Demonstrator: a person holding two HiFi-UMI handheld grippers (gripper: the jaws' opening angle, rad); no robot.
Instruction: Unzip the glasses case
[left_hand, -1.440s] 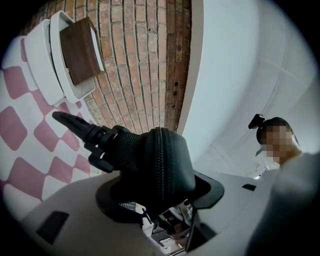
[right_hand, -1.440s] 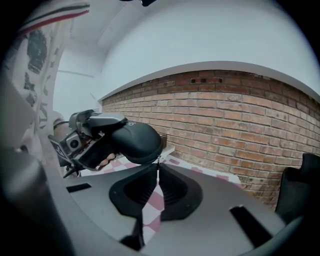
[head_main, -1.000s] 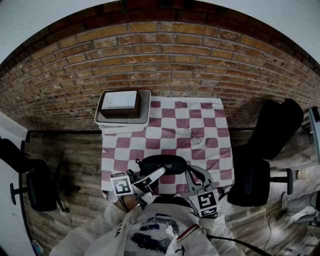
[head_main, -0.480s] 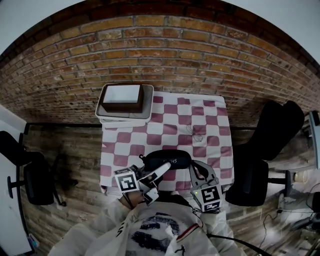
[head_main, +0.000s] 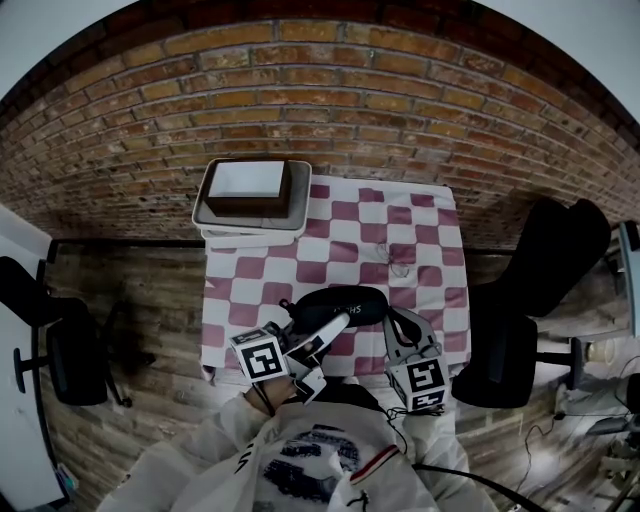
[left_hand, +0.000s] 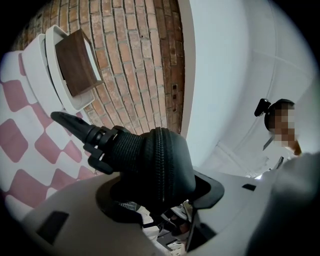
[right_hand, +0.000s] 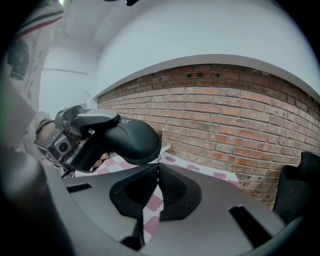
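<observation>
Head view shows the black glasses case (head_main: 340, 302) over the near part of the desk (head_main: 340, 235), which has a red and white checked cloth on it. The left tool (head_main: 318, 345) comes to the case from the person's side, and the right tool (head_main: 392, 325) stands at its right end.

In the left gripper view, the left tool (left_hand: 155, 197) is clenched on one rounded end of the glasses case (left_hand: 155, 160). The zip line goes over this end and looks closed there.

In the right gripper view, the jaws of the right tool (right_hand: 157, 172) are pressed together. Their tips touch the underside of the glasses case (right_hand: 132, 142); I cannot tell if they pinch the zip puller.

At the far left corner of the desk is a pale tray (head_main: 205, 215) with a brown box (head_main: 245, 190) in it, just beside a brick wall (head_main: 330, 100).
</observation>
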